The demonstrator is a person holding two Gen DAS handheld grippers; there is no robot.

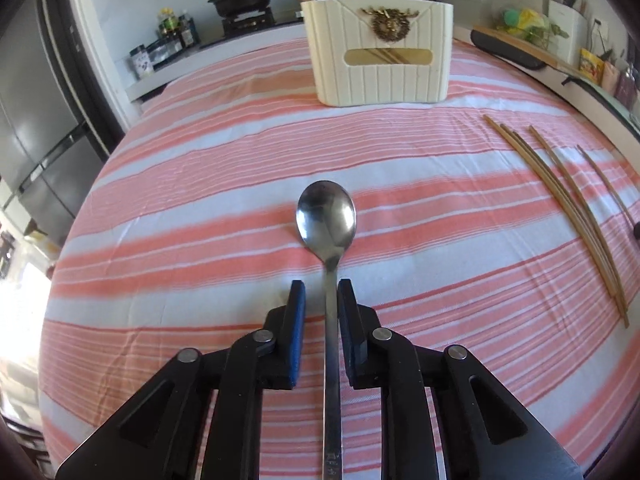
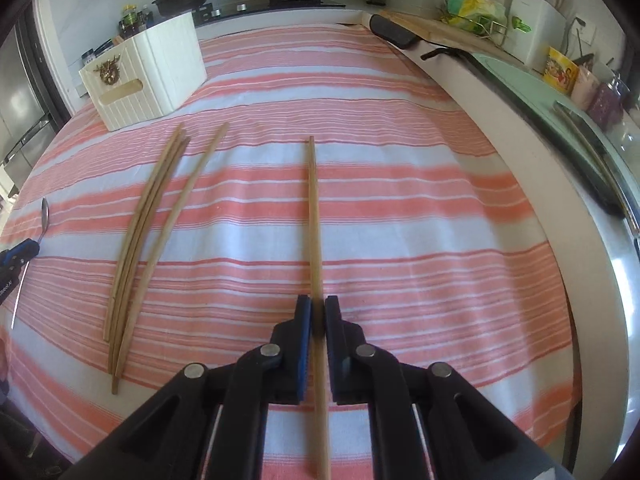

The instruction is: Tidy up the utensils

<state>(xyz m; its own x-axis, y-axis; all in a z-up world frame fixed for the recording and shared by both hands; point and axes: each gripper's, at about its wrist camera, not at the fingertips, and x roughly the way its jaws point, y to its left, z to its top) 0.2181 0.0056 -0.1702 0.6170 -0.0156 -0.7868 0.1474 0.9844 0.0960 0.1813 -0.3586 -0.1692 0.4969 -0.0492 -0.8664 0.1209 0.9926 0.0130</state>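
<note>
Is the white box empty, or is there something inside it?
Not empty. Through the slot in the front of the white box you can see wooden sticks, probably chopsticks. How many, cannot tell.

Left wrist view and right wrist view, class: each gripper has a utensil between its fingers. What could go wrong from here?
1. The spoon lies between the left gripper fingers with gaps on both sides; lifting now could leave it behind.
2. The right gripper pinches one long chopstick near one end, so it may pivot or slip.
3. The white holder opening is narrow; the chopstick tip might catch its rim.
</note>
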